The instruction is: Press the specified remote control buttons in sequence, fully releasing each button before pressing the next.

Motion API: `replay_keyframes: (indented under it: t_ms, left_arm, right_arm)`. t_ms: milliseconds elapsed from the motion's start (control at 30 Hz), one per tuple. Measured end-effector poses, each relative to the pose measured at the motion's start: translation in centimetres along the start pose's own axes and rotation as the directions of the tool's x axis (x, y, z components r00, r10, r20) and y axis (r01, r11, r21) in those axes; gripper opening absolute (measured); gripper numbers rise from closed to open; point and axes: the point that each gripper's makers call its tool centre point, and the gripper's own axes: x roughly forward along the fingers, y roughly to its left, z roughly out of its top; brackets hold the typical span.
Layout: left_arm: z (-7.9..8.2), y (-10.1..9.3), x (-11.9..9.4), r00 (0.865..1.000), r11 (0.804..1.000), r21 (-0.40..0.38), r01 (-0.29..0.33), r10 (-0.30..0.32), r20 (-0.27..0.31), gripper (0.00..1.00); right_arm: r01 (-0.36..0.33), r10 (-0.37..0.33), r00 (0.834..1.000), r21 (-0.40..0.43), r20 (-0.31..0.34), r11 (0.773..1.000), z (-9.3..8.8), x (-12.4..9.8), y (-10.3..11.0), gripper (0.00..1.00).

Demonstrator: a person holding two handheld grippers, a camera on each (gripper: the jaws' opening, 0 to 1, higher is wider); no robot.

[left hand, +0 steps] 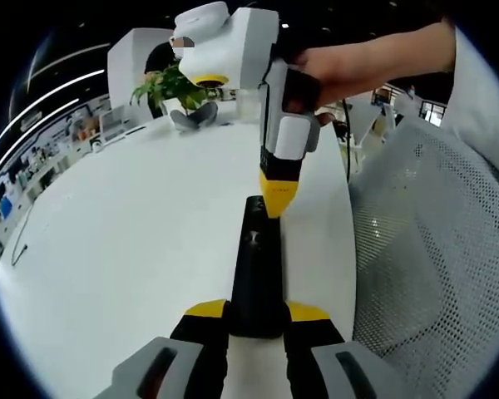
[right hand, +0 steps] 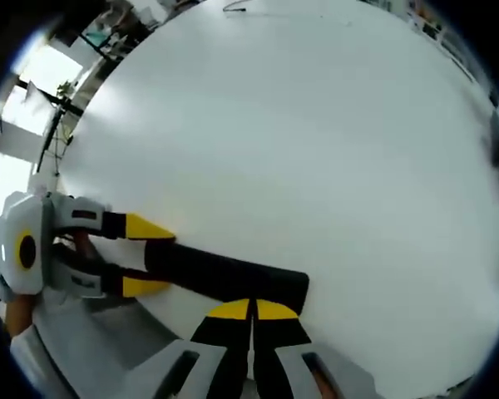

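The remote (left hand: 256,274) lies flat on the white desk (left hand: 133,249), its near end clamped in the left tongs (left hand: 257,318). The right tongs (left hand: 278,199), closed together, press a button near its far end; next, lift fully clear.

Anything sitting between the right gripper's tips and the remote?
No. In the left gripper view the right gripper, jaws shut, comes down straight onto the black remote, which the left gripper clamps; no gap shows.

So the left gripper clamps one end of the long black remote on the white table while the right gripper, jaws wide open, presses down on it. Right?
Not quite: in the right gripper view, the right gripper has its jaws shut together. The left gripper does clamp the long black remote over the white table.
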Motion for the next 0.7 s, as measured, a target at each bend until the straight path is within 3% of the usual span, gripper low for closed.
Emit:
replay_keyframes:
  t_ms: [367,700]
  left_arm:
    - [0.04,0.02,0.1,1.0,1.0,0.001,0.003,-0.003,-0.002,0.25]
    - [0.0,-0.01,0.12,1.0,1.0,0.001,0.003,-0.003,-0.009,0.25]
  right_arm:
    - [0.05,-0.051,0.999,-0.088,-0.007,0.995,0.06,0.23,-0.1,0.0]
    - [-0.01,0.01,1.0,-0.002,-0.019,1.0,0.05,-0.04,-0.14,0.0]
